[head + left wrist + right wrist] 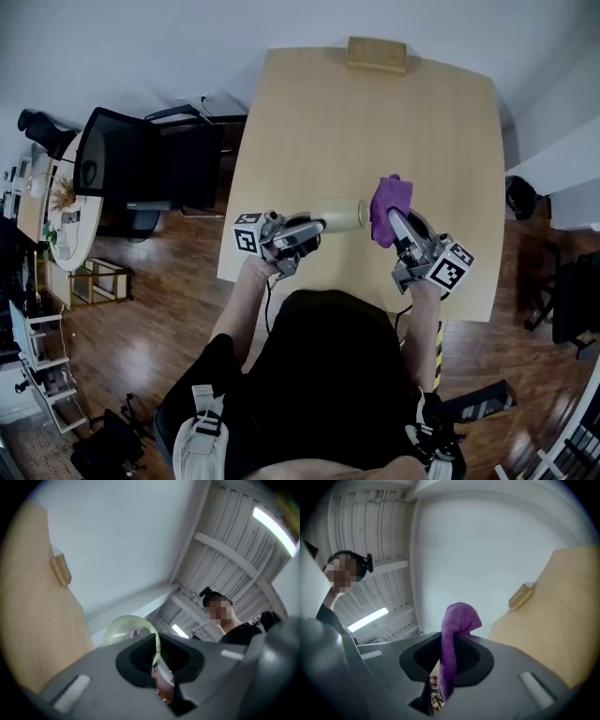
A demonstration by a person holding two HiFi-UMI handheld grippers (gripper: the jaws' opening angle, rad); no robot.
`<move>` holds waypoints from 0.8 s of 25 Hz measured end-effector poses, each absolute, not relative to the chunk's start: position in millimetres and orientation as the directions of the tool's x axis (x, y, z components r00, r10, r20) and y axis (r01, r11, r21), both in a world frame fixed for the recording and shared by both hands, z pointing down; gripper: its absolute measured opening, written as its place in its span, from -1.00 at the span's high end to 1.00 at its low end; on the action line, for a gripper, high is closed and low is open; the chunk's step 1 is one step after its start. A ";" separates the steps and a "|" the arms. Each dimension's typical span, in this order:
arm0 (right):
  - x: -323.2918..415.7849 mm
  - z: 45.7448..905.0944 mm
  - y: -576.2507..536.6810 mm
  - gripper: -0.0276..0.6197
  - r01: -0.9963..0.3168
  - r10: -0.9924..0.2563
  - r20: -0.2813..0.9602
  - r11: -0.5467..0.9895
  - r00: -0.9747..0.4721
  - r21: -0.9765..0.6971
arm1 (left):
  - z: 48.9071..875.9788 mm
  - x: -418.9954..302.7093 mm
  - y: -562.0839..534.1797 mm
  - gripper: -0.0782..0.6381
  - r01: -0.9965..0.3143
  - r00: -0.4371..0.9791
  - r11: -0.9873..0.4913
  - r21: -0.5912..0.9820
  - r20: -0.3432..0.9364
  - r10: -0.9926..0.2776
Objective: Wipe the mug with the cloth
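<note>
A black mesh office chair [141,164] stands beyond the left edge of the light wooden tabletop [366,122]. The left claw [314,228] is clamped on a pale green translucent glass mug [341,215], its jaws pinching the mug's thin wall (the left gripper view shows the green rim running straight into the gap). The mug lies on its side in the air, over the tabletop near its near edge. A bunched purple terry cloth [389,208] sits at the mug's right end; whether they touch I cannot tell. The right claw [396,223] is closed on this cloth, a fold hanging between its jaws and a lump bulging past the tips. A small wooden block [377,53] rests at the far edge.
</note>
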State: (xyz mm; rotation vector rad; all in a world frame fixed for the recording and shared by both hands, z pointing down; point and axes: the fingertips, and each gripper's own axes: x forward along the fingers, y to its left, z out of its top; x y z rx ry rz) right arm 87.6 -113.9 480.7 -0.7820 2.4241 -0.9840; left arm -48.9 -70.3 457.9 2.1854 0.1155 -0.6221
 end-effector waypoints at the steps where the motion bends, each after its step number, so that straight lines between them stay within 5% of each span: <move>1: 86.5 467.0 -110.4 0.73 -0.291 -0.605 -0.218 0.628 -0.766 -0.722 | 460.3 -48.0 -71.4 0.67 0.280 0.876 -0.642 0.713 -0.463 -0.132; 4: 73.2 441.7 -100.0 0.73 -0.186 -0.521 -0.313 0.699 -0.794 -0.691 | 463.4 -40.5 -73.1 0.67 0.269 0.887 -0.642 0.718 -0.445 -0.127; 8: 61.6 460.0 -106.1 0.73 -0.207 -0.528 -0.266 0.673 -0.807 -0.710 | 455.7 -33.1 -69.7 0.64 0.302 0.887 -0.646 0.701 -0.456 -0.080; 14: 95.8 571.3 -127.2 0.73 -0.475 -0.687 0.093 0.392 -0.721 -0.788 | 486.0 -34.6 -75.8 0.67 0.187 0.936 -0.649 0.737 -0.334 -0.110; 20: 137.0 576.1 -133.1 0.73 -0.294 -0.788 -0.077 0.317 -0.611 -0.902 | 550.4 -34.0 -106.5 0.67 0.003 0.968 -0.606 0.795 -0.154 -0.197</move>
